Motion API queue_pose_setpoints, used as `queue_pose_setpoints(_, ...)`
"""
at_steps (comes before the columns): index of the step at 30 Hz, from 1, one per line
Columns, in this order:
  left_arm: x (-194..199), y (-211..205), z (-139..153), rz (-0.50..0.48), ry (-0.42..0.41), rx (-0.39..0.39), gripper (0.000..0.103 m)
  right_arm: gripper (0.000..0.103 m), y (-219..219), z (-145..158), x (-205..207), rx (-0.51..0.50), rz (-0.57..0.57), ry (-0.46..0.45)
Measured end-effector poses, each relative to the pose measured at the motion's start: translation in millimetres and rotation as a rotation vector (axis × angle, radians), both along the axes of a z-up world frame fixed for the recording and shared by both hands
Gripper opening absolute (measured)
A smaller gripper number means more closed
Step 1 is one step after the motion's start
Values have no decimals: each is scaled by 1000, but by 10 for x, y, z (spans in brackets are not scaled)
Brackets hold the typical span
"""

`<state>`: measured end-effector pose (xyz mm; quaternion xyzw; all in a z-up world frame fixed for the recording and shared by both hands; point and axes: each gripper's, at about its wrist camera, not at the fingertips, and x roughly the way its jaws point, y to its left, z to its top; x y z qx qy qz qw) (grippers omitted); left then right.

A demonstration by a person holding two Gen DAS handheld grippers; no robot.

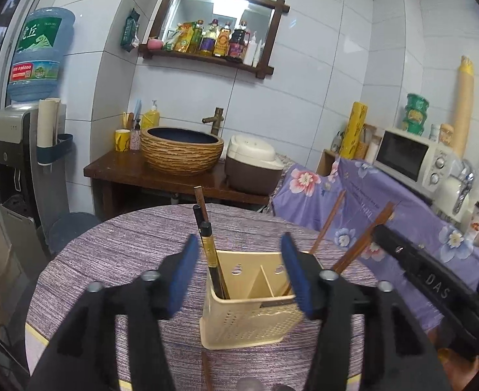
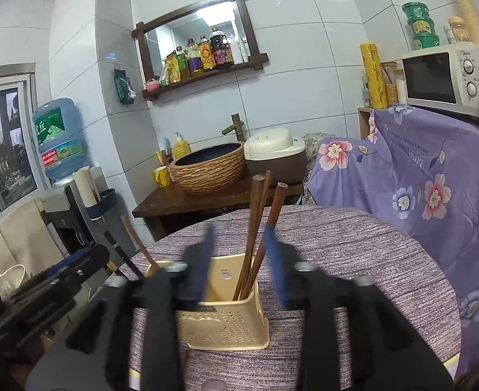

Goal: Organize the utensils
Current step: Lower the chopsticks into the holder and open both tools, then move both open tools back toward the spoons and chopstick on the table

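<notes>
Utensil holder (image 1: 249, 309): cream, perforated, divided; stands on the round table (image 1: 109, 260).
Dark chopsticks (image 1: 211, 254): upright in the left compartment, sorted apart.
Brown chopsticks (image 2: 255, 238): lean in the right compartment.
Left gripper (image 1: 239, 267): jaws spread, gripping nothing, straddling the dark pair, pointing slightly downward.
Right gripper (image 2: 241, 257): spread, empty, around the brown pair, likewise tilted.

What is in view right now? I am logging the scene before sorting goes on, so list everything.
utensil holder: one, cream, on the round table
dark chopsticks: two, black and gold, holder's left compartment
brown chopsticks: three, right compartment
basin: one, woven tan, wooden counter
rice cooker: one, cream and brown, beside basin
microwave: one, white, right
water bottle: one, blue, left
left gripper: open
right gripper: open
</notes>
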<state>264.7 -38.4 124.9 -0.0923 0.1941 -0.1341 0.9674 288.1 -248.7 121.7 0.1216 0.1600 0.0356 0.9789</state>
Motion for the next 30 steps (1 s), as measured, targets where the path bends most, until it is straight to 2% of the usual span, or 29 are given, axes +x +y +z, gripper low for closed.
queue_pose_setpoints(1, -61, 25, -1, 1, -3, 0, 63, 57, -4, -21, -64, -7, 1, -8)
queue_pose_setpoints(3, -177, 82, -48, 6, 11, 11, 76, 57, 31, -80, -177, -41, 12, -3)
queue_pose_setpoints(6, -333, 170, -245, 3, 61, 34, 84, 57, 79, -263, -342, -84, 53, 35)
queue_pose_setpoints(10, -483, 260, -685, 46, 151, 119, 88, 57, 133, -738, -422, -133, 115, 200)
queue_pose_setpoints(12, -535, 278, -943, 52, 214, 160, 88, 57, 155, -1012, -440, -145, 144, 288)
queue_pose_setpoints(15, -644, 314, -1205, 47, 271, 183, 87, 57, 175, -1318, -508, -149, 181, 377)
queue_pose_setpoints(18, -724, 319, -1349, 17, 308, 194, 75, 57, 179, -1511, -615, -157, 200, 410)
queue_pose_setpoints(22, -777, 287, -1469, -8, 347, 206, 62, 57, 214, -1648, -650, -185, 213, 448)
queue_pose_setpoints(27, -825, 243, -1498, -13, 356, 199, 61, 57, 345, -1721, -644, -255, 230, 473)
queue_pose_setpoints(30, -832, 245, -1508, -15, 361, 193, 61, 57, 399, -1732, -593, -265, 231, 484)
